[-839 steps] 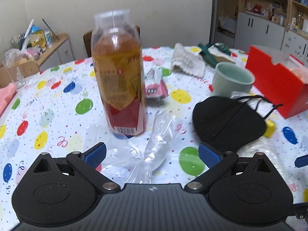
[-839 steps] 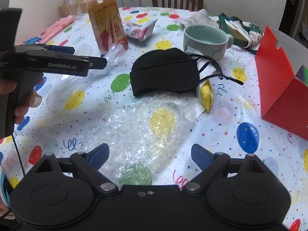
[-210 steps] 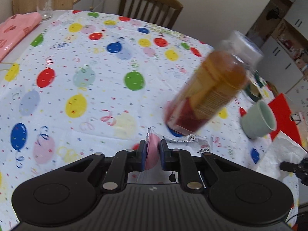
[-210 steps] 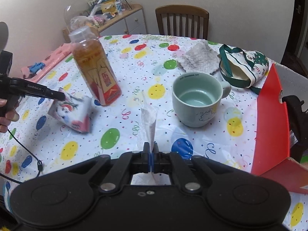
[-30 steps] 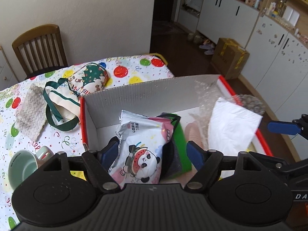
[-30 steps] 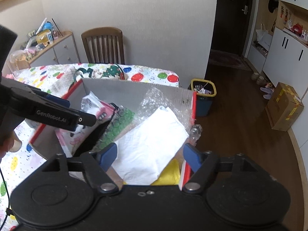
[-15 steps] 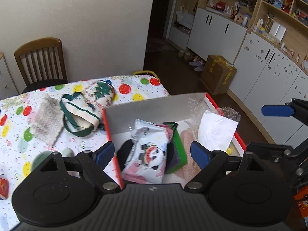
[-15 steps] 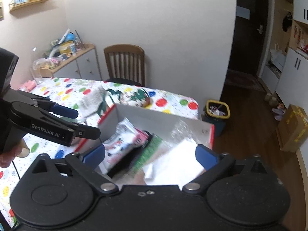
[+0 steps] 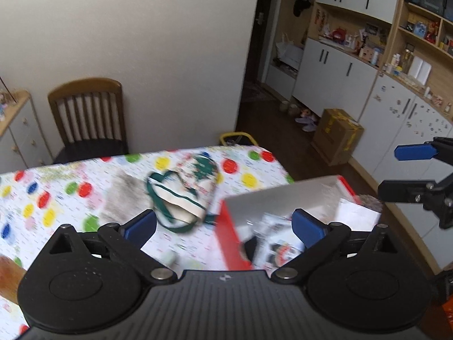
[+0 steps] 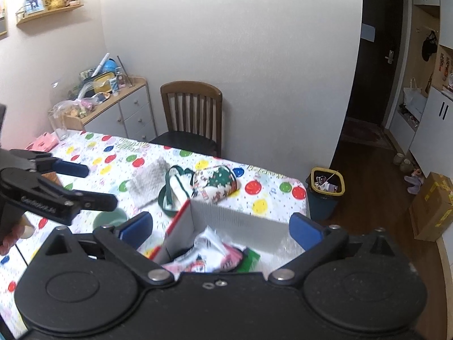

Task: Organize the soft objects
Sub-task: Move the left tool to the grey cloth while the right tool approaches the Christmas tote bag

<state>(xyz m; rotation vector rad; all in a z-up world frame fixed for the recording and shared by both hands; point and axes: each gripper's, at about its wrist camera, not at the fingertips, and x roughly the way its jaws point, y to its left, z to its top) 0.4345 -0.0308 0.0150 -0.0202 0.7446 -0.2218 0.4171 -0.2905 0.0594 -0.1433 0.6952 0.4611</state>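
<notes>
The red cardboard box (image 9: 230, 240) (image 10: 178, 221) stands at the table's right end with soft things inside. A panda-print wipes pack (image 9: 279, 248) (image 10: 209, 250) and white tissue (image 9: 358, 215) lie in it. My left gripper (image 9: 223, 225) is open and empty, high above the table and box edge. My right gripper (image 10: 220, 226) is open and empty, high above the box. A Christmas-print bag with green straps (image 9: 184, 195) (image 10: 215, 182) and a grey knitted cloth (image 9: 121, 195) (image 10: 150, 181) lie on the table beyond the box.
A mint mug (image 10: 109, 221) stands left of the box. A wooden chair (image 10: 191, 113) is at the far table edge. A yellow-rimmed bin (image 10: 327, 192) and a cardboard carton (image 9: 337, 138) stand on the floor. The balloon tablecloth (image 9: 56, 198) covers the table.
Both grippers have risen and pulled back from the box, still open. The left view has swung left, so the box now sits at lower right.
</notes>
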